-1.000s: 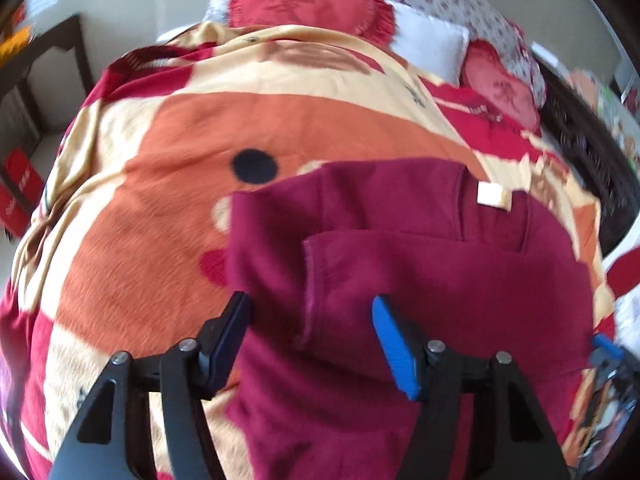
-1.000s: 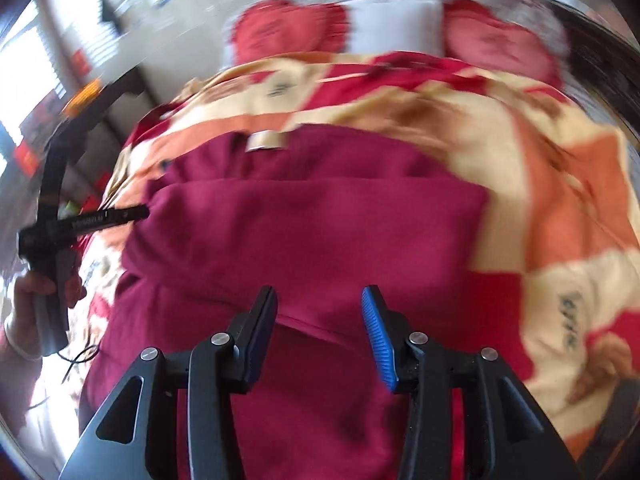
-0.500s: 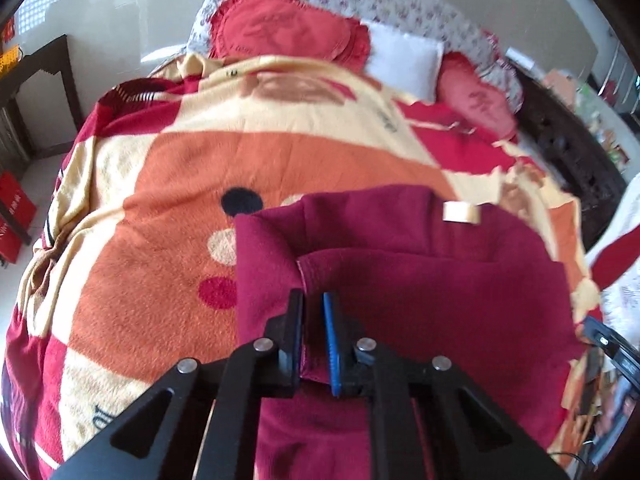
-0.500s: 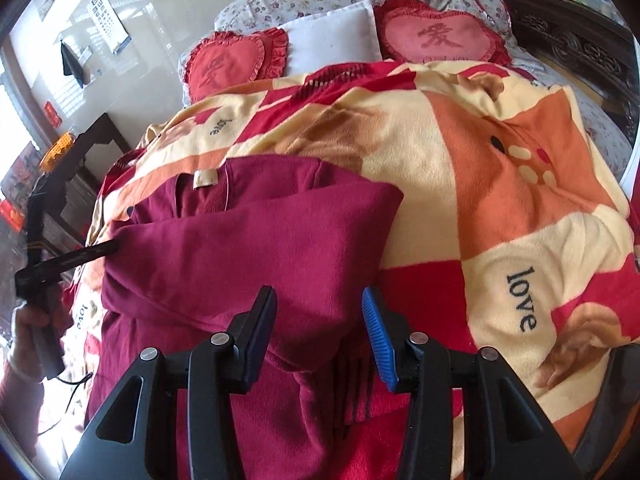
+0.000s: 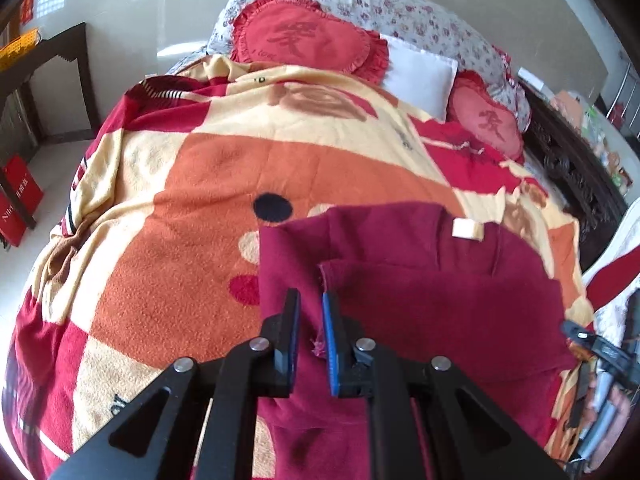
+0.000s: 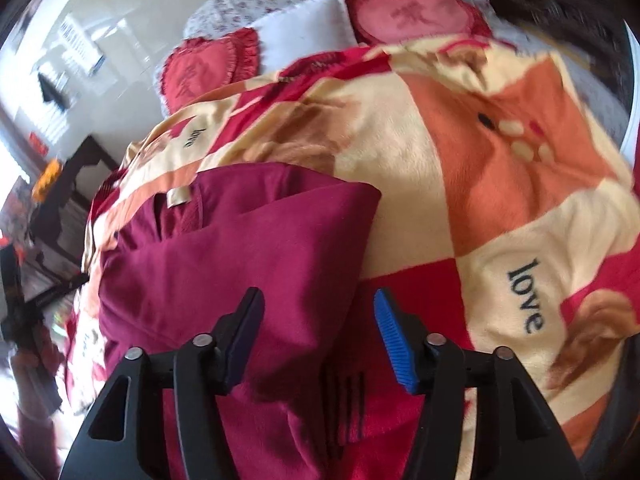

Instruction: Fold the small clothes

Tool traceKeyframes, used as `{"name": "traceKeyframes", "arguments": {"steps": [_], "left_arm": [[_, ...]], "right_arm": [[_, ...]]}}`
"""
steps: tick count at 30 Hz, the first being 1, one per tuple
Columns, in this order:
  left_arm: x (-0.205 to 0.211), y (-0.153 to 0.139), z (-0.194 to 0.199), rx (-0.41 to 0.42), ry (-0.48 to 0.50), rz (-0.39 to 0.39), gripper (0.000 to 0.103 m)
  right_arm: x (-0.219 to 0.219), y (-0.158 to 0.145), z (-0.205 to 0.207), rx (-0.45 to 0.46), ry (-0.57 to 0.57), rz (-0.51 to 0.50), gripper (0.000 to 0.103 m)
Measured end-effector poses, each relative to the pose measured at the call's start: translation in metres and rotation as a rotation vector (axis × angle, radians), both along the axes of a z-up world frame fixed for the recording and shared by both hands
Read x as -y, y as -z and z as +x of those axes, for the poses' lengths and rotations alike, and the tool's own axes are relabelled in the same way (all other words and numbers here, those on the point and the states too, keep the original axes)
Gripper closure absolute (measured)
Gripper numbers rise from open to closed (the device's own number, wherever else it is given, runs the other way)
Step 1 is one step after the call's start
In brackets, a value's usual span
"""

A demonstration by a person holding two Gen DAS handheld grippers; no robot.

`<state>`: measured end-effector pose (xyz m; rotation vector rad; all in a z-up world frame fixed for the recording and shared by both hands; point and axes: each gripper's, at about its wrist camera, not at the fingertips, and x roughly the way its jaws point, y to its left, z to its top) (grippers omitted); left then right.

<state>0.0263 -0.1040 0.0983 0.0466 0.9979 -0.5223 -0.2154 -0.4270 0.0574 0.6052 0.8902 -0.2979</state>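
Observation:
A maroon garment (image 5: 440,308) with a pale neck label (image 5: 466,229) lies partly folded on the patterned blanket (image 5: 200,200). My left gripper (image 5: 310,300) is shut on the cloth at the left edge of the folded layer, and a fold of fabric is pinched between its pads. In the right wrist view the same garment (image 6: 240,240) shows its label (image 6: 178,198) at the upper left. My right gripper (image 6: 318,300) hovers over the garment's right folded edge. Its jaws are opening, the cloth lies below the gap, and neither pad presses on it.
Heart-shaped red cushions (image 5: 304,36) and a white pillow (image 5: 420,76) lie at the head of the bed. A dark carved bed frame (image 5: 576,176) runs along the right side. A dark wooden table (image 5: 52,52) and a red box (image 5: 18,200) stand on the floor at the left.
My left gripper closed on the garment's left edge and rose a little. My right gripper slid to the garment's right edge, rolled, and its jaws spread wider.

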Motion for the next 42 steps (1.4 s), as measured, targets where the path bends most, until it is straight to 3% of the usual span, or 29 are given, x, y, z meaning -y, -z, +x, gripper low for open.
{"name": "traceKeyframes", "arguments": {"steps": [3, 4, 5, 6, 8, 11, 12, 13, 14, 15, 16, 18, 20, 22, 23, 24, 28, 32, 33, 34, 38, 42], "left_arm": [[0.007, -0.001, -0.010, -0.006, 0.025, 0.012, 0.082], [0.010, 0.000, -0.012, -0.010, 0.033, 0.016, 0.080], [0.013, 0.003, -0.016, -0.013, 0.042, 0.024, 0.077], [0.017, 0.007, -0.019, -0.015, 0.049, 0.037, 0.073], [0.028, 0.023, -0.025, -0.022, 0.064, 0.084, 0.067], [0.040, 0.046, -0.029, -0.017, 0.057, 0.161, 0.062], [0.043, 0.052, -0.030, -0.011, 0.053, 0.187, 0.061], [0.044, 0.054, -0.032, -0.006, 0.051, 0.193, 0.061], [0.044, 0.053, -0.033, 0.001, 0.049, 0.188, 0.059], [0.043, 0.052, -0.034, 0.006, 0.051, 0.179, 0.056], [0.043, 0.051, -0.034, 0.003, 0.052, 0.171, 0.055], [0.044, 0.052, -0.034, -0.006, 0.043, 0.173, 0.053], [0.046, 0.052, -0.034, -0.005, 0.034, 0.179, 0.052], [0.047, 0.051, -0.037, -0.005, 0.033, 0.180, 0.049], [0.047, 0.050, -0.038, -0.010, 0.043, 0.178, 0.046], [0.048, 0.050, -0.039, -0.012, 0.051, 0.179, 0.043], [0.049, 0.052, -0.041, 0.016, 0.054, 0.199, 0.033], [0.051, 0.059, -0.039, -0.002, 0.045, 0.204, 0.033], [0.051, 0.058, -0.040, 0.006, 0.047, 0.205, 0.033], [0.051, 0.058, -0.040, 0.012, 0.052, 0.208, 0.033], [0.053, 0.061, -0.036, 0.012, 0.050, 0.214, 0.031], [0.055, 0.062, -0.035, 0.007, 0.036, 0.208, 0.029]], "right_arm": [[0.015, 0.020, 0.013, -0.034, 0.034, 0.072, 0.066], [0.017, 0.025, 0.018, -0.045, 0.025, 0.093, 0.074], [0.013, 0.025, 0.023, -0.052, -0.016, 0.081, 0.095], [0.009, 0.021, 0.024, -0.055, -0.037, 0.042, 0.098], [-0.007, 0.002, 0.020, -0.072, -0.065, -0.178, 0.103], [-0.004, 0.006, 0.016, -0.185, -0.011, -0.368, 0.103], [0.002, 0.010, 0.015, -0.219, 0.009, -0.379, 0.103], [0.013, 0.017, 0.008, -0.251, 0.042, -0.333, 0.103], [0.019, 0.016, 0.000, -0.224, 0.055, -0.259, 0.103], [0.021, 0.007, -0.011, -0.132, 0.047, -0.155, 0.103], [0.019, 0.001, -0.017, -0.077, 0.028, -0.113, 0.103], [0.006, -0.011, -0.021, -0.022, -0.017, -0.081, 0.071], [-0.009, -0.009, -0.014, -0.011, -0.070, -0.013, 0.065], [-0.015, 0.004, -0.006, -0.047, -0.086, 0.051, 0.065], [-0.017, 0.017, -0.001, -0.098, -0.085, 0.079, 0.080], [-0.019, 0.020, -0.001, -0.114, -0.091, 0.082, 0.103], [-0.026, 0.010, -0.010, -0.097, -0.112, -0.061, 0.103], [-0.009, 0.035, -0.009, -0.181, -0.069, -0.052, 0.103], [-0.007, 0.035, -0.011, -0.180, -0.056, -0.045, 0.099], [-0.005, 0.030, -0.014, -0.176, -0.034, -0.047, 0.096], [-0.014, -0.014, -0.018, -0.080, 0.026, -0.209, 0.095], [-0.027, -0.020, 0.012, -0.052, -0.061, -0.242, 0.095]]}}
